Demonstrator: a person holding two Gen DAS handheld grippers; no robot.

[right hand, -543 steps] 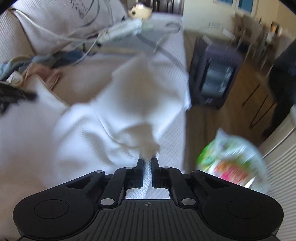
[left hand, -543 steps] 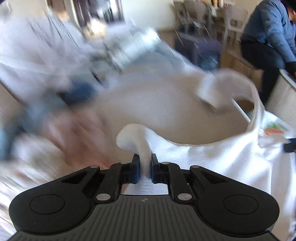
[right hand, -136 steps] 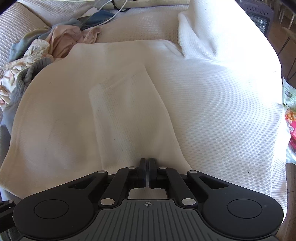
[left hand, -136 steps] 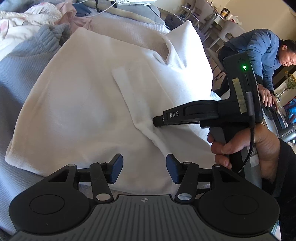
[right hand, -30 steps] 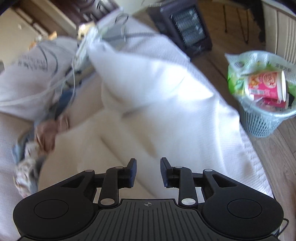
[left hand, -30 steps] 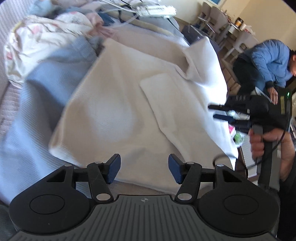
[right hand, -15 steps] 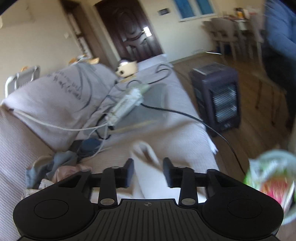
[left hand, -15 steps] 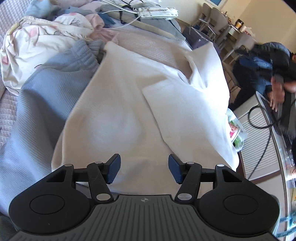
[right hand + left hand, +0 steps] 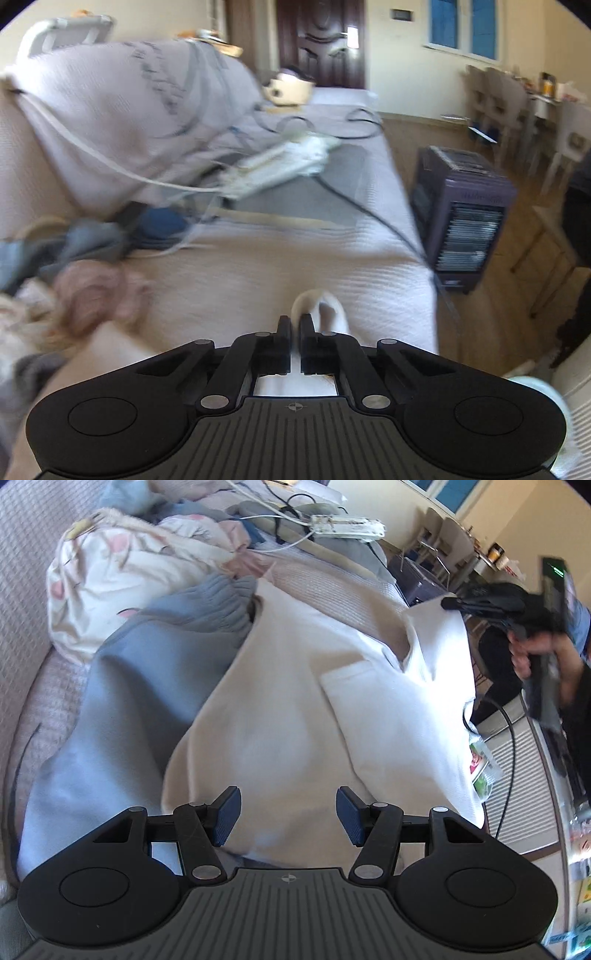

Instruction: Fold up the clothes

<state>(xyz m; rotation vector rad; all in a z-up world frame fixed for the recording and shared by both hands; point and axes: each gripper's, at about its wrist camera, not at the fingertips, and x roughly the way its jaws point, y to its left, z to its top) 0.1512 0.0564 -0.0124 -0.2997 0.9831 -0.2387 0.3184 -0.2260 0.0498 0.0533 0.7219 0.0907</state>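
So in the left wrist view the blue-grey sweater point(image 9: 122, 686) fills the left of the frame, and the white shirt point(image 9: 295, 716) runs its long way from bottom centre up to the upper right, spread over the bed point(image 9: 33, 701). The left gripper point(image 9: 287, 821) hangs spread wide right over the shirt's near hem, holding nothing. The far corner at upper right is pinched in the right gripper point(image 9: 448, 603), whose fingers look clamped on white cloth point(image 9: 325, 306) in its own view, so I'd guess that corner gets folded back toward the near hem.

Motion blur smears the clothes pile point(image 9: 85, 288); the right gripper point(image 9: 294, 332) hides most white garment point(image 9: 321, 310)
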